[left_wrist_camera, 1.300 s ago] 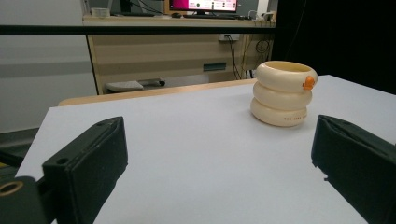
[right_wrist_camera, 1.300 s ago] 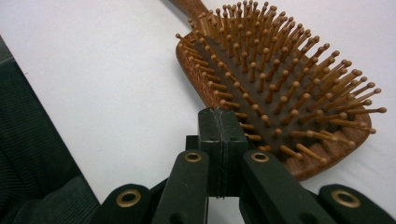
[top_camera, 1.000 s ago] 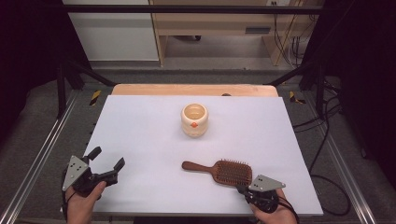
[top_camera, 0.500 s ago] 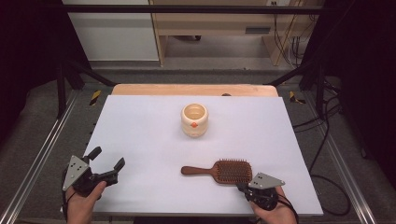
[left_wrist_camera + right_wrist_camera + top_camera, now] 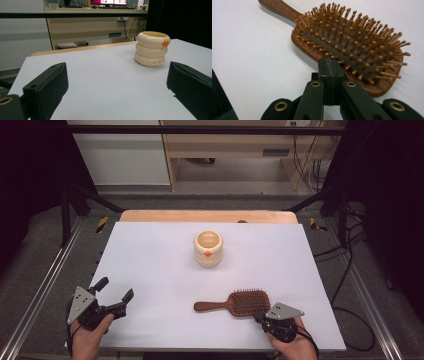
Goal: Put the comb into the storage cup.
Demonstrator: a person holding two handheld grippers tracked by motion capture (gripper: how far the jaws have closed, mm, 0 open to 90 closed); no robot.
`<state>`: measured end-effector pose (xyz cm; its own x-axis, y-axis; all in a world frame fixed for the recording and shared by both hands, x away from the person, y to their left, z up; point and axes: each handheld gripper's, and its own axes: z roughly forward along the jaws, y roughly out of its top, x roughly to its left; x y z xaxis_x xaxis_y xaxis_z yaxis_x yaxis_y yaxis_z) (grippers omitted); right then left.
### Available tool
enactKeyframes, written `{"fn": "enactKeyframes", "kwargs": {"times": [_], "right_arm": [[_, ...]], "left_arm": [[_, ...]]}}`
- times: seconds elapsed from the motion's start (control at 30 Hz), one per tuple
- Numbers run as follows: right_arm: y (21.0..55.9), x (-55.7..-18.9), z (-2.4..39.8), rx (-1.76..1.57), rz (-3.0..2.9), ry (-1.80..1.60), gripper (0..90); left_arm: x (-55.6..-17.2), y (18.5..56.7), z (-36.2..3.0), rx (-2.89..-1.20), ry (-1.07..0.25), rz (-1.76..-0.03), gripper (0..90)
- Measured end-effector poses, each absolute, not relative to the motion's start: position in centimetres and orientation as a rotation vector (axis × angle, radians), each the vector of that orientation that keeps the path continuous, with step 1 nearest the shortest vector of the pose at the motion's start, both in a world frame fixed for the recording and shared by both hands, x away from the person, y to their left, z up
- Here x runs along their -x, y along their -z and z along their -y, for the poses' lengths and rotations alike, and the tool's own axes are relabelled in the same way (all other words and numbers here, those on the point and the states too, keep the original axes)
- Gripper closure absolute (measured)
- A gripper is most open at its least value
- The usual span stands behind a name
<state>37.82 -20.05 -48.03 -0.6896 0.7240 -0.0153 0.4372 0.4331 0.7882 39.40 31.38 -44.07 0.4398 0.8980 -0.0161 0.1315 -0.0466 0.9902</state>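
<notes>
The right gripper (image 5: 263, 319) sits at the near right of the table (image 5: 150, 250), its jaws pressed flat together with nothing between them, their tips right at the near rim of the hairbrush (image 5: 235, 303). From where I stand the brush lies bristles up on the white top, its paddle head nearest that gripper and its handle running off toward the middle of the table. It looks to me like a nudge with the shut tips, not a grasp. To do that well I would keep the tips low against the wooden rim, below the bristles, and push gently along the brush's length so it slides rather than spins. The cream ringed pot (image 5: 208, 248) stands well apart, farther back at the centre. The left gripper (image 5: 114, 296) hangs at the near left with its jaws spread wide, holding nothing.
</notes>
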Motion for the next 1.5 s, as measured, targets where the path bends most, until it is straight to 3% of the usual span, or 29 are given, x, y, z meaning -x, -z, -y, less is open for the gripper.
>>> {"fn": "enactKeyframes", "kwargs": {"times": [1.5], "right_arm": [[48.0,-39.1,19.5,-0.986,-2.335,-1.123,90.0]], "left_arm": [[-39.5,44.1,-31.3,-1.507,-0.805,-0.952,3.9]]}}
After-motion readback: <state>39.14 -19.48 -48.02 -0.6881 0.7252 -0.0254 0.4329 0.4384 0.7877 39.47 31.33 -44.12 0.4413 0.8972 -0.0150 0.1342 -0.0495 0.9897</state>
